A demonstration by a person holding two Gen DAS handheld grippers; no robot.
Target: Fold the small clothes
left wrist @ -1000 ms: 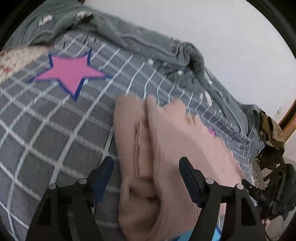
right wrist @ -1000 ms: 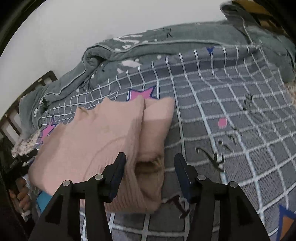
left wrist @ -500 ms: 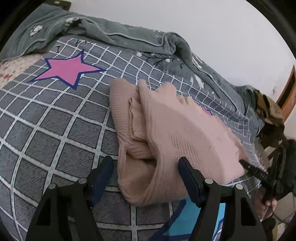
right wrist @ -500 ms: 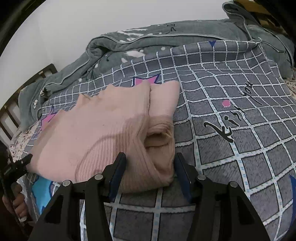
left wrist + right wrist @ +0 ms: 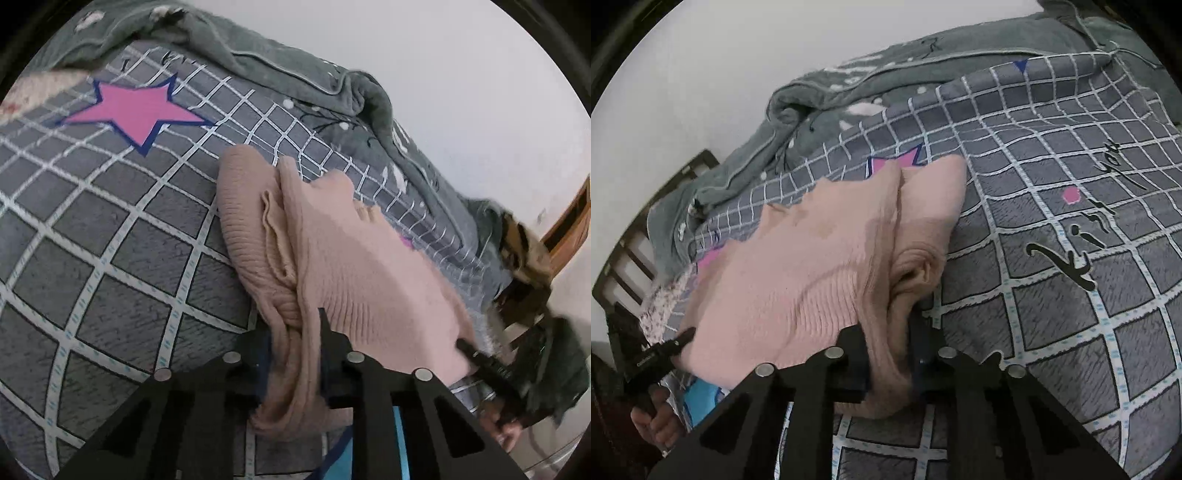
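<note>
Your left gripper (image 5: 295,354) has just closed, pinching the near left edge of the pink sweater (image 5: 354,258); the garment spreads ahead of it and to its right across the checked blanket (image 5: 110,258); your right gripper (image 5: 890,354) has likewise just closed on the near right edge, the sweater stretching ahead and leftward.

One folded pink ribbed-knit sweater (image 5: 354,266) lies mid-frame. One grey bedsheet with a white grid (image 5: 110,258) is beneath it, and one grey-green blanket (image 5: 303,77) is bunched along the top. One pink star print (image 5: 136,109) shows upper left.
</note>
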